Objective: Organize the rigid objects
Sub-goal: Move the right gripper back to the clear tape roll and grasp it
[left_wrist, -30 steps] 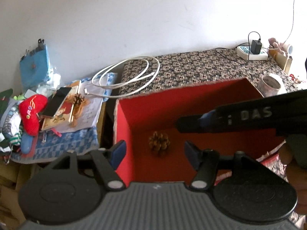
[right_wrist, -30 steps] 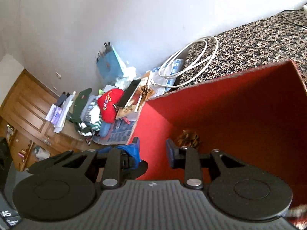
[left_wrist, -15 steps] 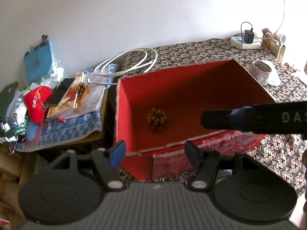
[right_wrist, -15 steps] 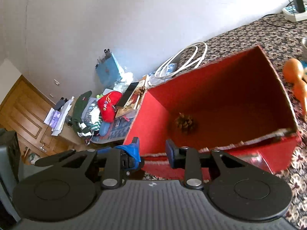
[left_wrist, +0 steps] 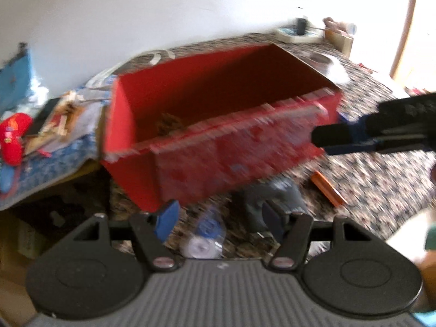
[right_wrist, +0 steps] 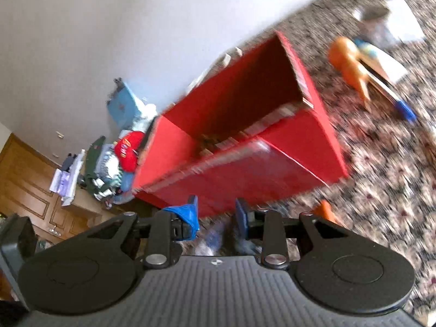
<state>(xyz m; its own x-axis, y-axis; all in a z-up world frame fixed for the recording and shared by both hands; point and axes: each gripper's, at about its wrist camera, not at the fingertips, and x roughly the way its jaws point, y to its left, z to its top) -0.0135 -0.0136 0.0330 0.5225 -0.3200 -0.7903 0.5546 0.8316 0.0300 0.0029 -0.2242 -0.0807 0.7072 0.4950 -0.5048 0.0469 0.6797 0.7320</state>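
A: Blurry pictures on both cameras, but the red box (left_wrist: 234,147) is plain enough, sitting open-topped on the patterned tabletop (left_wrist: 381,179) with its far side toward the white wall.

B: And inside it?

A: A pine cone (left_wrist: 169,125) on the box floor, near the left end, half hidden behind the front wall. From the right wrist view only a brown scrap of it peeks over the rim.

B: The left gripper (left_wrist: 219,215)?

A: Jaws spread wide, released, nothing between the blue pads. It hangs over the tabletop in front of the box. Below it lie a clear bottle with a blue label (left_wrist: 208,234) and a dark grey object (left_wrist: 275,196) that I can't make out, with an orange stick (left_wrist: 327,188) just to the right.

B: The right gripper (right_wrist: 215,215)?

A: Narrow gap, pads apart and empty, not clenched on anything. It also shows from the left wrist view, reaching in from the right, level with the box's front corner.

B: Anything else on that side?

A: Orange maracas (right_wrist: 348,62) lie beyond the box's right end, well apart from it.
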